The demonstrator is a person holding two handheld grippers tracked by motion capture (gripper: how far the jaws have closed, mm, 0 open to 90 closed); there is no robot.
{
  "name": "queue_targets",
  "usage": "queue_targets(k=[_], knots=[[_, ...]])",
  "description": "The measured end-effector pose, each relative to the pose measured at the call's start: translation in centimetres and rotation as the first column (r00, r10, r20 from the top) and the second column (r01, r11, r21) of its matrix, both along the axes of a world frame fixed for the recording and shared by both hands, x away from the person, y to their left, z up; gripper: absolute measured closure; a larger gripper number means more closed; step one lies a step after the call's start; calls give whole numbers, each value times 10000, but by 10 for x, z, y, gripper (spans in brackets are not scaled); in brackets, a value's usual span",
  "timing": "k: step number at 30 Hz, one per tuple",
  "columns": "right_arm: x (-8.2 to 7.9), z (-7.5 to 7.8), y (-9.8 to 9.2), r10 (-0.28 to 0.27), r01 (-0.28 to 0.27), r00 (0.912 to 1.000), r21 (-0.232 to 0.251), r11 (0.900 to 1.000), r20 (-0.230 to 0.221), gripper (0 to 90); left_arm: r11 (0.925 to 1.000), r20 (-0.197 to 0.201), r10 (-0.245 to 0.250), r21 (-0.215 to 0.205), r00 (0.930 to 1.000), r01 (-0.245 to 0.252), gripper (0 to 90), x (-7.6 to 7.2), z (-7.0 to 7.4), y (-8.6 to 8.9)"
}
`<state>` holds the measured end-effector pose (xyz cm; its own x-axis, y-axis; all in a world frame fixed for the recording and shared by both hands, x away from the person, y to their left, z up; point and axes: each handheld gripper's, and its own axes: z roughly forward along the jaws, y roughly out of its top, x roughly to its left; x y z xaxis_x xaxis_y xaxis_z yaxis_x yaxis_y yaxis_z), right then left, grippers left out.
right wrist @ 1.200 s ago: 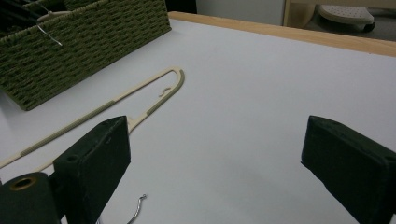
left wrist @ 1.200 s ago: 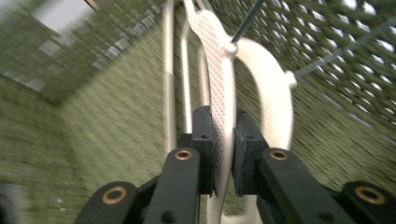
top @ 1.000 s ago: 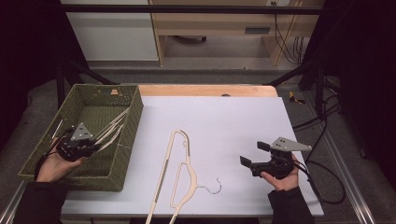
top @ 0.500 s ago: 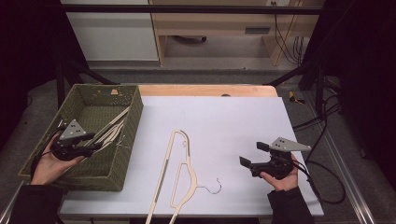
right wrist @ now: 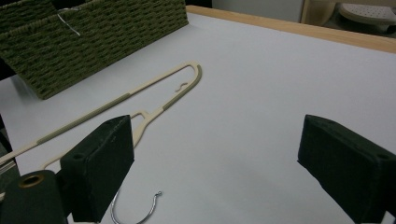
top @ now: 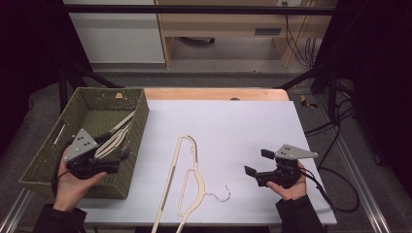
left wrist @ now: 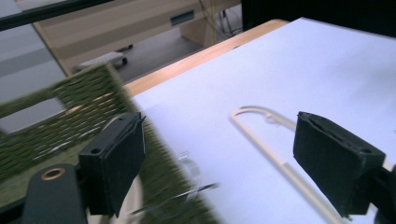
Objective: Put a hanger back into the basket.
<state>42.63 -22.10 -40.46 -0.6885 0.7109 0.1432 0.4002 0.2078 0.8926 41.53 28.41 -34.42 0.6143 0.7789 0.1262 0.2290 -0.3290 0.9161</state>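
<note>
**Left gripper lifted from the basket, jaws parted; one hanger on the sheet**

Since the earlier frames the left gripper (top: 116,154) has risen from among the hangers in the basket (top: 46,162) and shifted toward the basket's near right corner; its jaws have just been opening and nothing lies between them. In the left gripper view the two black jaws stand wide apart, one over the green woven wall (left wrist: 70,121), the other over the white sheet (left wrist: 299,60), with the pale loop of the table hanger (left wrist: 261,122) between them farther off. The right gripper (top: 255,165) has kept its place.

High view: the basket sits at the left edge of the table, just beside the white sheet (top: 243,126). Several cream hangers in the basket (top: 114,138) rest against its right wall, just beyond the left gripper. The person's left hand (top: 73,182) holds that gripper above the basket's near end.

The table hanger (top: 187,179) lies flat on the sheet, its long body running toward the near edge and its wire hook (top: 224,194) pointing right. It lies between the two grippers, touching neither.

The right gripper, held in the right hand (top: 290,187) at the sheet's near right, has its jaws spread and empty. In the right gripper view the wire hook (right wrist: 140,210) shows low beside the left jaw.
</note>
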Motion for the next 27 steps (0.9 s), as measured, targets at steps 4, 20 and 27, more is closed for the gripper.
queue_targets(k=[4,20,27], knots=[[-1,0,8,301,-301,9995,-99,9995,40,123,9986,64,-458,-267,9989,460,116,-11,-8,-26],[-5,-11,42,1752,-1765,9840,-378,9836,-332,221,9917,-897,-1067,-820,9902,994,87,-23,-66,-67],[-6,-21,59,2370,-2404,9697,-589,9689,-590,297,9928,-1272,-1116,-567,9856,1051,84,-23,-82,-73]])
